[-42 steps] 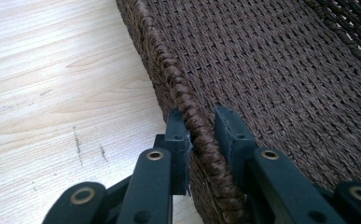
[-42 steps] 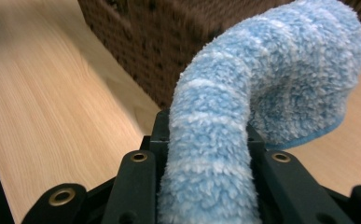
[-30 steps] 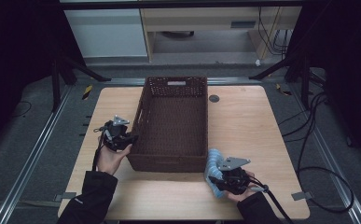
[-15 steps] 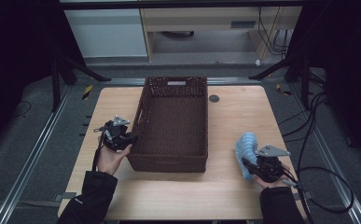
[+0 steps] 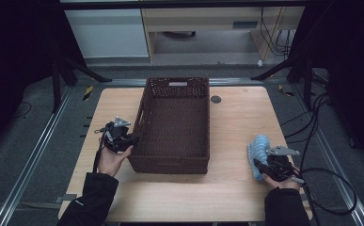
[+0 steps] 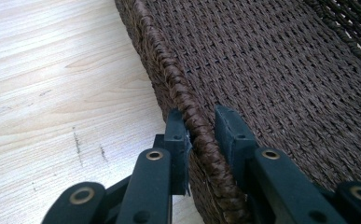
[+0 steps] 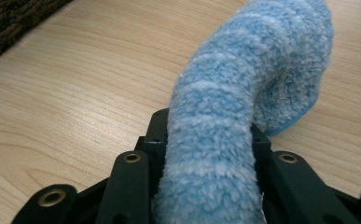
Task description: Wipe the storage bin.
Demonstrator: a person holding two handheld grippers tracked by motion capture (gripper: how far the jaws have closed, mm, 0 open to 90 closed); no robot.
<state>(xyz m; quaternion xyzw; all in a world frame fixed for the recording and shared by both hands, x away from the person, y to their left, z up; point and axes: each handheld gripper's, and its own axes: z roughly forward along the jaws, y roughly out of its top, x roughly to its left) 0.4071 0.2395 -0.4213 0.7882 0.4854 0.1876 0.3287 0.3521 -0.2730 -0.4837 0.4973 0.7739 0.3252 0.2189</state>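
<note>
A dark brown woven basket (image 5: pixel 177 81) stands in the middle of the wooden table (image 5: pixel 241 113). My left gripper (image 5: pixel 131 140) is at its left wall near the front corner, and in the left gripper view the gripper (image 6: pixel 201 128) is shut over the braided rim (image 6: pixel 169 74), one jaw outside and one inside. A fluffy blue striped sock (image 5: pixel 258 146) lies on the table at the front right. My right gripper (image 5: pixel 260 165) holds its near end. The sock (image 7: pixel 243 93) fills the gap of the right gripper (image 7: pixel 206 135); its jaws have just been opening, the sock still touching both.
A small black round disc (image 5: pixel 216 99) sits in the tabletop right of the basket's far end. Cables (image 5: pixel 320 174) trail off the table's right side. Bare wood lies between the basket and the sock. Metal rails (image 5: pixel 38 155) run along the floor at the left.
My right hand has carried the blue sock from beside the basket's front right corner out to the right side of the table. The left hand and the basket have stayed put.
</note>
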